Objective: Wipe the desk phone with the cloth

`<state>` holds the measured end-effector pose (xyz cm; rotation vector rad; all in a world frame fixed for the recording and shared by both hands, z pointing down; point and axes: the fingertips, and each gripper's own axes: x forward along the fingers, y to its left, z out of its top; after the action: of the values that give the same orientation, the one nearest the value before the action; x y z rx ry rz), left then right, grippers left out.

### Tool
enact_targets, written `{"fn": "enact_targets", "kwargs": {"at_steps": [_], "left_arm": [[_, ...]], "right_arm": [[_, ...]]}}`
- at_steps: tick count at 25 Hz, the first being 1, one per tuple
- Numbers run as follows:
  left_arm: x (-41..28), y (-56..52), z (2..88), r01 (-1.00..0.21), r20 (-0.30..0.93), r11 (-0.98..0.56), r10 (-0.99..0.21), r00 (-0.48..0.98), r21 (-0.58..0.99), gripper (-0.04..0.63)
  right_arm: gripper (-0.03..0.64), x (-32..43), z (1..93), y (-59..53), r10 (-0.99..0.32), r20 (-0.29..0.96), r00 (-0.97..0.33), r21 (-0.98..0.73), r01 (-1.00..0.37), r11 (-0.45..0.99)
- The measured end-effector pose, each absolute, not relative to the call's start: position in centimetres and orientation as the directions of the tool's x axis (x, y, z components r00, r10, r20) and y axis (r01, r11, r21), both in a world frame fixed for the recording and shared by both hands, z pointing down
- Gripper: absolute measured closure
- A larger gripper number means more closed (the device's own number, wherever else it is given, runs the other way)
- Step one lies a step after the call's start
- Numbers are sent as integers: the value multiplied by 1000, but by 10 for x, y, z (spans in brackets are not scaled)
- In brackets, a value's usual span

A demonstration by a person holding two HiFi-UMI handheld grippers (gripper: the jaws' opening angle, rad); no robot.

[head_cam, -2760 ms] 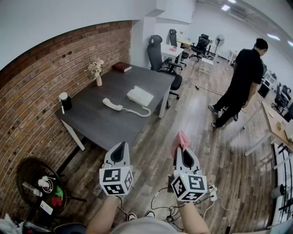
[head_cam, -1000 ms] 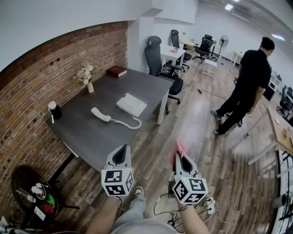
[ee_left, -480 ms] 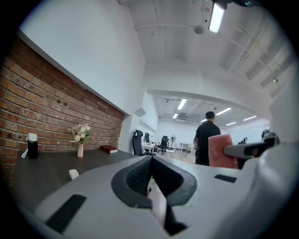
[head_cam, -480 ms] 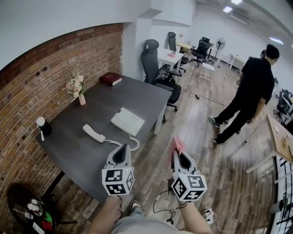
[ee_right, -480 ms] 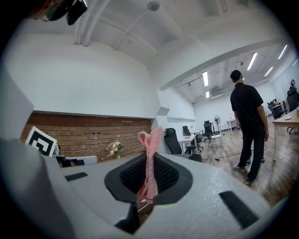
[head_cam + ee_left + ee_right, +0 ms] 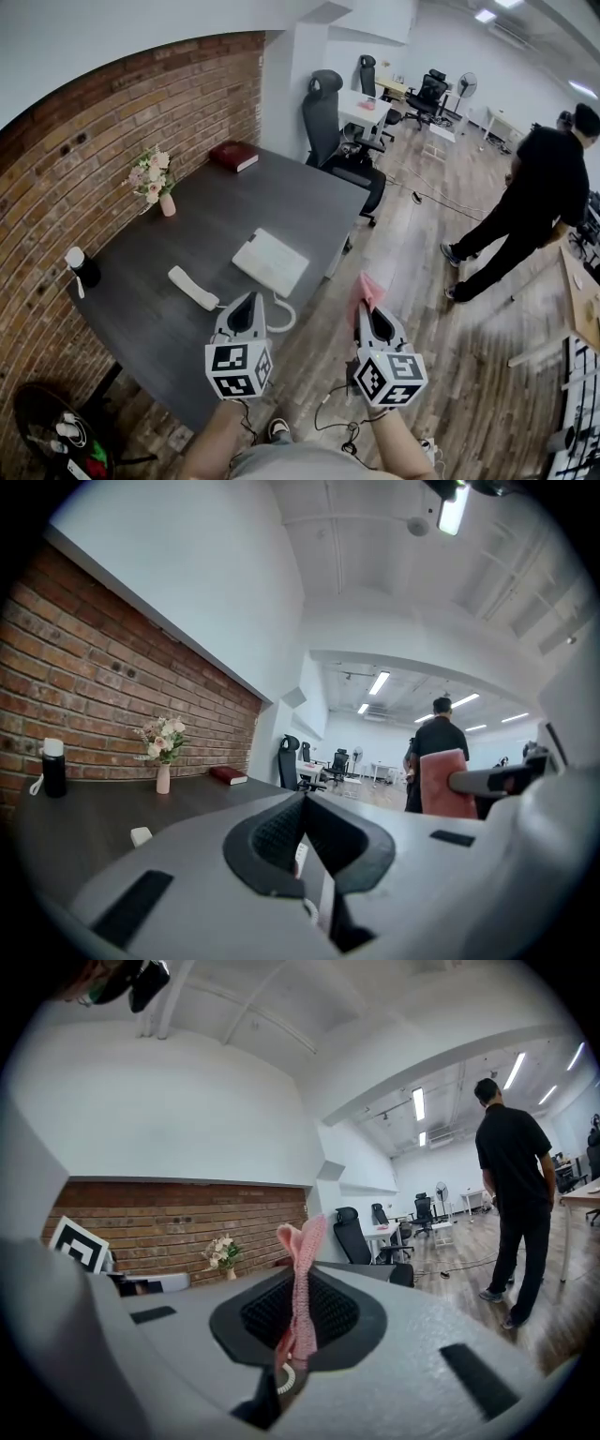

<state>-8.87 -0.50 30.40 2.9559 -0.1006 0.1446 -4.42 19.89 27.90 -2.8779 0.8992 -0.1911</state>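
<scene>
Closing in on the table [image 6: 281,197] since half a second back, bringing the desk phone [image 6: 271,262] nearer to both claws. Holding the left claw [image 6: 246,302] pressed together with nothing in it, showing in front of the table's near side, just beside the coiled cord [image 6: 284,322] in the head view. Pinching the pink cloth [image 6: 366,289] in the right claw [image 6: 368,311], letting it stick up past the tips, out over the wooden floor [image 6: 441,328] off the table's corner. Seeing the phone base lying flat mid-table, handset [image 6: 193,287] off the cradle and lying apart at its left, joined by that cord. Spotting a vase of flowers [image 6: 155,187] by the brick wall [image 6: 94,141], a red book [image 6: 233,156] at the far end, a dark cup [image 6: 82,269] near the left edge. Catching a person in black [image 6: 539,202] standing well off to the right, plus an office chair [image 6: 328,117] behind the table.
</scene>
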Motion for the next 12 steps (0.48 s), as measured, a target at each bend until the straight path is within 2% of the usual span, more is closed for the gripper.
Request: {"fn": "enact_targets", "kwargs": {"at_steps": [12], "left_arm": [[-63,-60,320,-174,135,-965,-150,979,195,592]], "right_arm": [[595,10,294,157,-617,133,776,-159,-598,-786]]}}
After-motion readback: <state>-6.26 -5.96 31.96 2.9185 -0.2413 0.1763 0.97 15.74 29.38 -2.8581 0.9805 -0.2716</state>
